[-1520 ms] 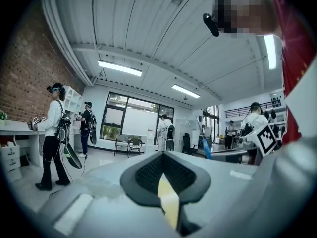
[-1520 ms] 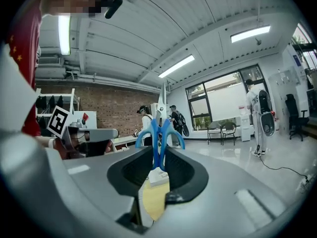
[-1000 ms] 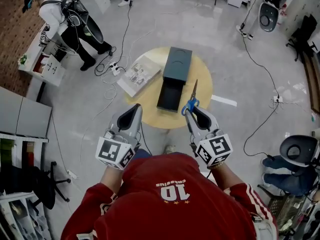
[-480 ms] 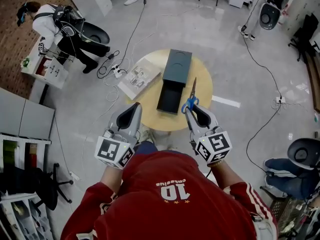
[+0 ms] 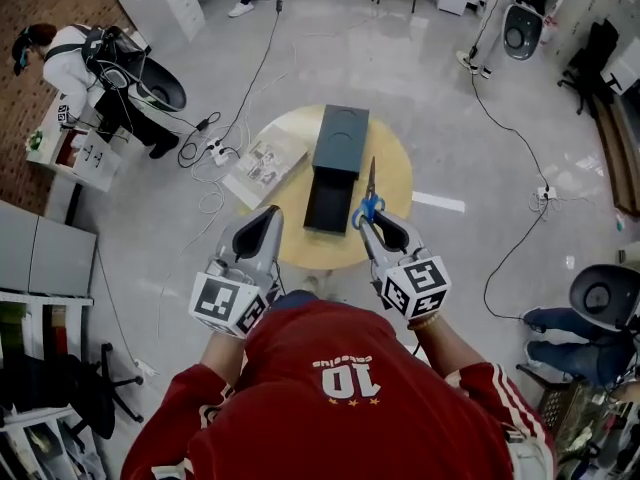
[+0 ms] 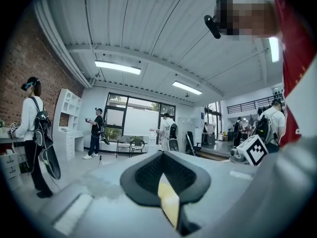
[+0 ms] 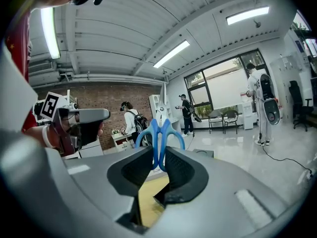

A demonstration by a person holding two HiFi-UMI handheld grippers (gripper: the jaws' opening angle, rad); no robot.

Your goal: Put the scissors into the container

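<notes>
Carry step: scissors (image 5: 369, 190) clamped by blue handles in right claw (image 5: 366, 220), blades pointing fwd past its tips, over round table (image 5: 398, 173). Container (image 5: 338, 138), a dark box w/ open drawer (image 5: 327, 200), sits just ahead and left of that claw; scissors not yet inside. Left claw (image 5: 268, 216): jaws together, nothing betw. them, level w/ right claw, well to its left. Next move, prob.: swing right claw left over drawer, lower, part jaws.

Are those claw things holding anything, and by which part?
The right gripper clamps the blue-handled metal scissors by the handle loops, blades pointing away. The left gripper holds nothing.
</notes>
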